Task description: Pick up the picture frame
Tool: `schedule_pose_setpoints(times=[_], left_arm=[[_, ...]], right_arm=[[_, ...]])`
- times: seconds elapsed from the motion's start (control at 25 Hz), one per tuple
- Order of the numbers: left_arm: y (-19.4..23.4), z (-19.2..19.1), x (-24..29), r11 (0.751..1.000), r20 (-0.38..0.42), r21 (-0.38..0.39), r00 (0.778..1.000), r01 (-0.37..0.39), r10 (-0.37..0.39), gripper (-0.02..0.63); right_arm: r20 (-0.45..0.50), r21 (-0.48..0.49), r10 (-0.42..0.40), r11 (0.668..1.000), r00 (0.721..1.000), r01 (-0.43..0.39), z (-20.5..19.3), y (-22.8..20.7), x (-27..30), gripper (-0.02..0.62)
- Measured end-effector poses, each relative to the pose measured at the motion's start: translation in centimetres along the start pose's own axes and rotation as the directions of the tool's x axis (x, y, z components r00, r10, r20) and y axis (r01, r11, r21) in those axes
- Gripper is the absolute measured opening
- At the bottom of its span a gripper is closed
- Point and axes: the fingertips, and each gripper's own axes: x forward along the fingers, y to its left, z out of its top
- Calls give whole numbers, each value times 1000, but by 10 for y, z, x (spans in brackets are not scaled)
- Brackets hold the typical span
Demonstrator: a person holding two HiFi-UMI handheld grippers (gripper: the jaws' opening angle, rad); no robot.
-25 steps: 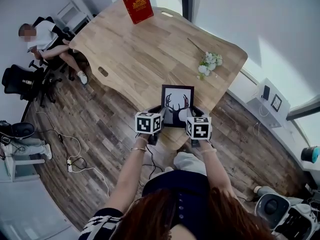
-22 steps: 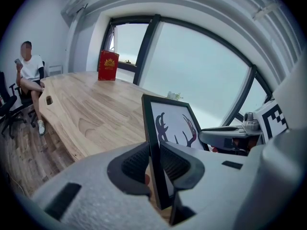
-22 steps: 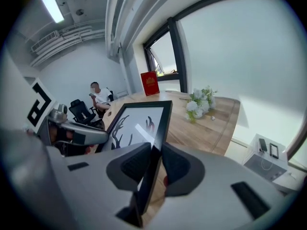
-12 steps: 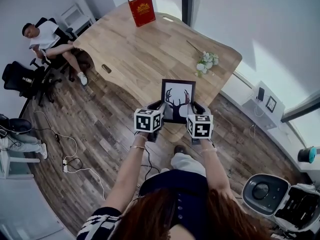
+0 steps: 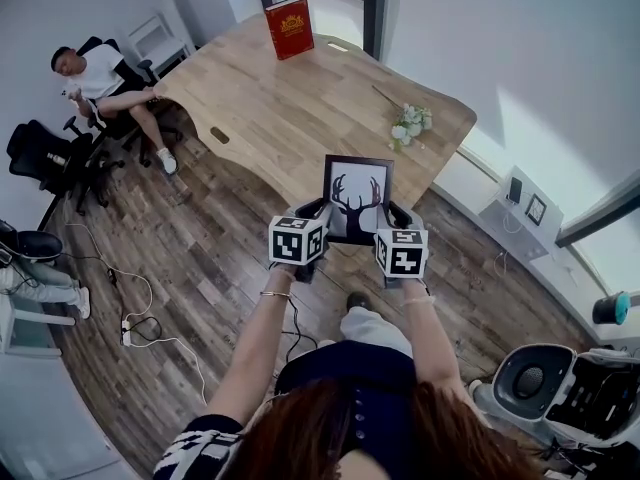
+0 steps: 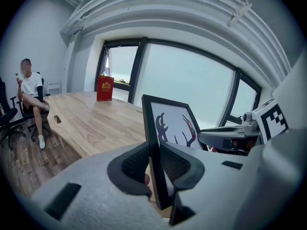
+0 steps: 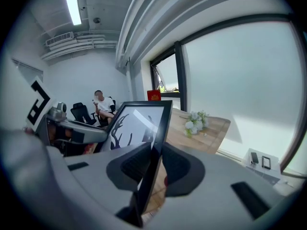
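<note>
A person (image 5: 92,73) sits on a chair (image 5: 40,158) off the left end of the wooden table (image 5: 270,108). A red book (image 5: 290,26) stands upright at the table's far edge. At the table's near edge, the left gripper (image 6: 154,164) has its jaws pressed on the left side of the picture frame (image 5: 356,200), one pad on the front and one on the back. The frame is black with a white picture of dark antlers, and it is held upright above the table's near edge. It looks clear of the tabletop, though its bottom edge is hidden behind the grippers. The right gripper (image 7: 154,169) clamps the frame's right side in the same way. A small bunch of white flowers (image 5: 410,123) lies on the table's right end, well apart from the frame.
</note>
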Motion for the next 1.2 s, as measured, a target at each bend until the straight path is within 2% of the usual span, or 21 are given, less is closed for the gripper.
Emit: schedule_pose_setpoints(times=[1.2], left_arm=[[-50, 5, -172, 994, 191, 104, 981, 20, -39, 84]], right_arm=[[198, -47, -46, 997, 979, 57, 21, 94, -157, 77]])
